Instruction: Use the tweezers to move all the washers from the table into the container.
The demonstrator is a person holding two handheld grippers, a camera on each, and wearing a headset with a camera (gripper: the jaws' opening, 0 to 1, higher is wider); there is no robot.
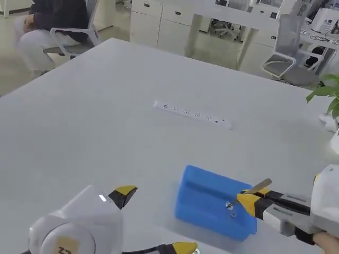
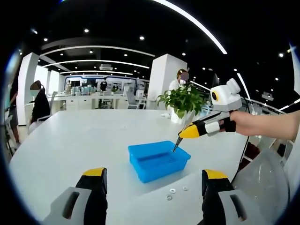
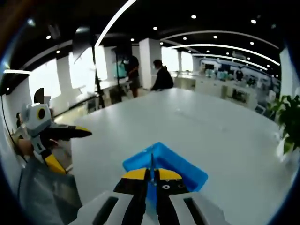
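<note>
The blue container [image 1: 212,203] sits on the white table near its front edge. My right gripper [image 1: 248,200] is shut on the tweezers [image 1: 259,186], whose tips reach down over the container's right part. Two small washers [image 1: 232,210] show right at the tips inside the container; I cannot tell whether one is pinched. In the left gripper view, three washers [image 2: 172,191] lie on the table just in front of the container [image 2: 157,159]. My left gripper [image 2: 154,174] hangs open, empty, short of them. The right gripper view looks along the tweezers [image 3: 152,159] into the container [image 3: 187,174].
A white power strip [image 1: 192,113] lies mid-table beyond the container. A potted plant [image 2: 183,102] stands at the table's right edge. Office chairs and a seated person [image 1: 50,24] are past the far side. The table [image 1: 79,116] is bare to the left.
</note>
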